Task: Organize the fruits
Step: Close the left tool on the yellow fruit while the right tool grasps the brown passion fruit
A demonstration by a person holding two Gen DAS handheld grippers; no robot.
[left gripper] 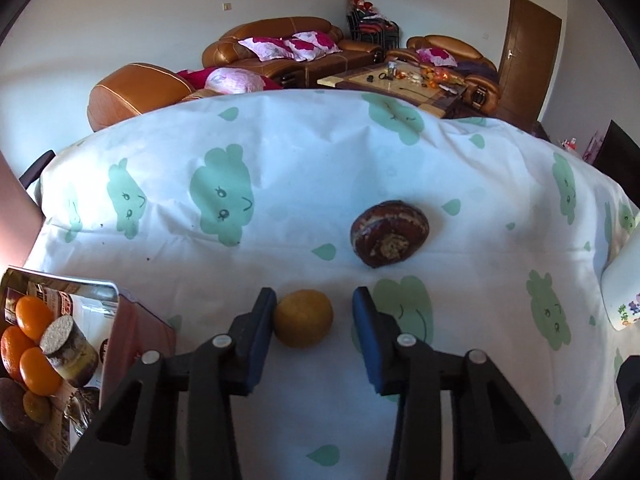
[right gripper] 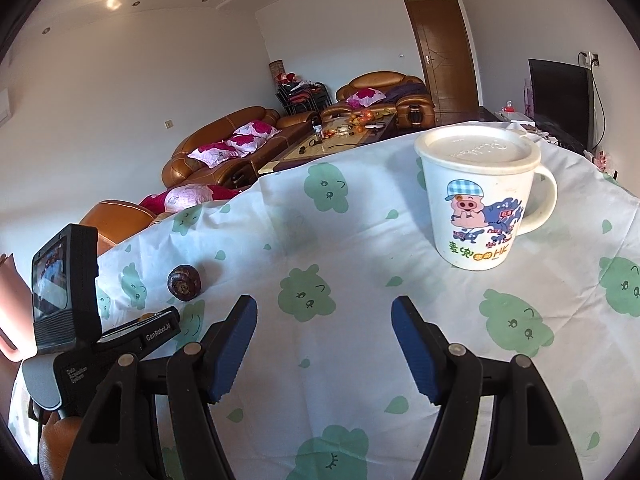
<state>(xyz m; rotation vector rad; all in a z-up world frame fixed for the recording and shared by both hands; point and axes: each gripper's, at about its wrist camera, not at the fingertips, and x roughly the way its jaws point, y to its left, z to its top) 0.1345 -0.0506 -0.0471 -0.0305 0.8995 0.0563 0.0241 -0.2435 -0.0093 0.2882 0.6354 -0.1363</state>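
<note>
Half the white mug (left gripper: 624, 300) is cropped away.

Bright daylight fills the room and both views stay sharp, without motion blur. The fisheye lens bends the tablecloth (left gripper: 304, 184) into a dome and blackens the corners. Ahead of the left claw, the brown fruit (left gripper: 389, 233) casts a soft shadow. Ceiling spotlights (right gripper: 113, 3) glare faintly.
</note>
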